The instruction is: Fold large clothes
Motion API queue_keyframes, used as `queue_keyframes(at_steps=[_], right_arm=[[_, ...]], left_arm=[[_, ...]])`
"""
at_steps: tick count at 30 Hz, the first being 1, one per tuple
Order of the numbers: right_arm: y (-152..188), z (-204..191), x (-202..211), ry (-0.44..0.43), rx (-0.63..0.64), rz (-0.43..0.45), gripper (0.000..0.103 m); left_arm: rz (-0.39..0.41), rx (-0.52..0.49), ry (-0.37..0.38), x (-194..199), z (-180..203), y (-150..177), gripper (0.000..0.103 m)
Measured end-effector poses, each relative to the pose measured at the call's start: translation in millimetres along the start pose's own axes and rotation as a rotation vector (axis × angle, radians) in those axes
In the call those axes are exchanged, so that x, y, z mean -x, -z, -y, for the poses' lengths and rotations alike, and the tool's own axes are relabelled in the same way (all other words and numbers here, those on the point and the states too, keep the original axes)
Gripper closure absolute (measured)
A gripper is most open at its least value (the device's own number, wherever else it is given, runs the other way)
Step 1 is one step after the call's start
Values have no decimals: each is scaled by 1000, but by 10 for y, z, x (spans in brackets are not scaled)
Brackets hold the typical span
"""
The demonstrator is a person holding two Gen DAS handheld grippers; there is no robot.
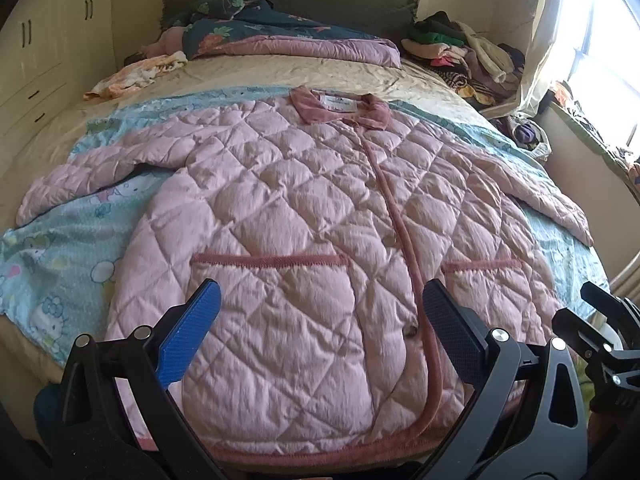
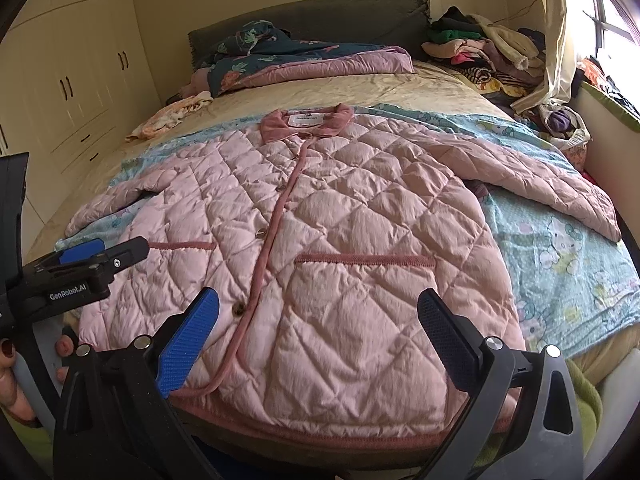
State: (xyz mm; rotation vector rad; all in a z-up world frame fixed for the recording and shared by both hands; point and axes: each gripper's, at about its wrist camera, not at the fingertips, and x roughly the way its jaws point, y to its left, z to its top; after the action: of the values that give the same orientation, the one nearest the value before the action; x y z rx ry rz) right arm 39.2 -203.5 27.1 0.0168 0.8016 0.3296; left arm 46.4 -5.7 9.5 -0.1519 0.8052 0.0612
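Note:
A large pink quilted jacket [image 1: 304, 208] [image 2: 320, 216] lies flat, front up and buttoned, on the bed, collar at the far end and both sleeves spread out. Its hem hangs at the near bed edge. My left gripper [image 1: 320, 328] hovers open above the hem, over the left pocket and the placket. My right gripper [image 2: 320, 328] is open too, over the hem below the right pocket. Neither holds any cloth. The right wrist view shows the left gripper's body [image 2: 72, 272] at the left, held by a hand [image 2: 12, 364].
A light blue cartoon-print sheet [image 2: 560, 248] lies under the jacket. A dark floral duvet [image 1: 256, 28] and a pink blanket sit by the headboard. A heap of clothes [image 1: 460, 52] fills the far right corner. Wardrobes [image 2: 72, 80] stand left, a window [image 1: 600, 40] right.

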Motion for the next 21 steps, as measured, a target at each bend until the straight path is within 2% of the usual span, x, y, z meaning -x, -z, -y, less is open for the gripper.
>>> queue_keyframes(at_steps=[8,21], right_arm=[[-212,100,-129,-3,-12,8,4],[-791,311,-281,-3,-52,53,4]], left_arm=[[-7,15,-12,-120,17,-205,8],[-26,38,-1,-345,81,-655,8]])
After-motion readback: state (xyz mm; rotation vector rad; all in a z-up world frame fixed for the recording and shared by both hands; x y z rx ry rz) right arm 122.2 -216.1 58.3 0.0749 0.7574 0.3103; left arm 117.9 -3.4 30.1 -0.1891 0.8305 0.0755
